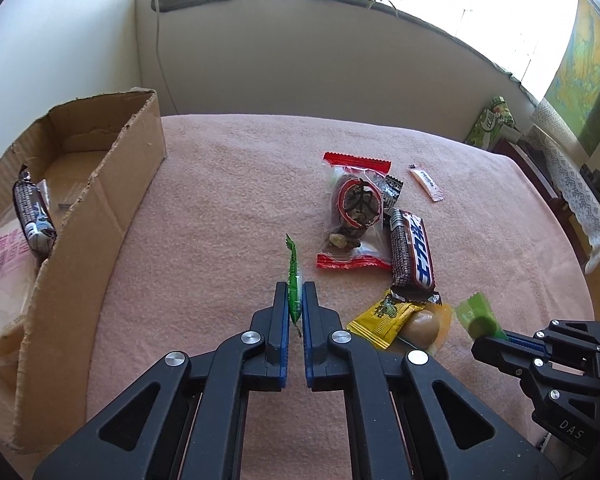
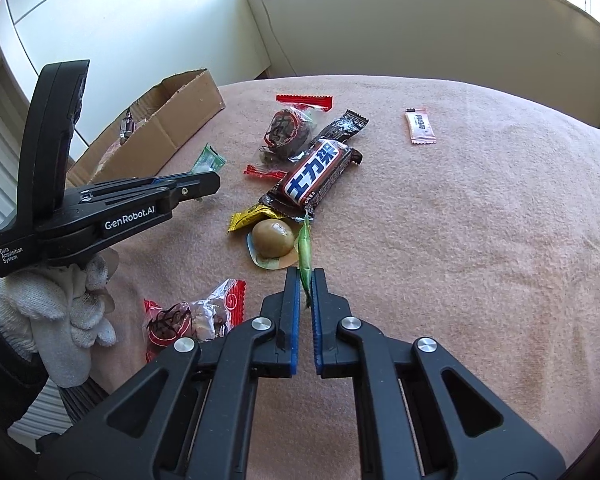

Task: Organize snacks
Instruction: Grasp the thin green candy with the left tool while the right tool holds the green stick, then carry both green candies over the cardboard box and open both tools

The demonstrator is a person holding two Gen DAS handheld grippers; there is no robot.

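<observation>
My left gripper (image 1: 295, 294) is shut on a small green candy packet (image 1: 293, 280), held edge-on above the pink cloth; it also shows in the right wrist view (image 2: 208, 159). My right gripper (image 2: 306, 280) is shut on another green candy packet (image 2: 304, 254), seen in the left wrist view (image 1: 476, 314). A cardboard box (image 1: 136, 152) stands at the left with a dark snack bar (image 1: 32, 210) inside. On the cloth lie a red date packet (image 1: 354, 216), a Snickers bar (image 1: 414, 250), a yellow packet (image 1: 384, 314), a packed egg (image 1: 422, 326) and a pink sachet (image 1: 426, 182).
A second red date packet (image 2: 196, 316) lies near the table's front edge by the gloved left hand (image 2: 60, 312). A small black packet (image 2: 342, 124) lies behind the Snickers bar. The wall and windowsill are behind the table; a green box (image 1: 492, 122) stands at the right.
</observation>
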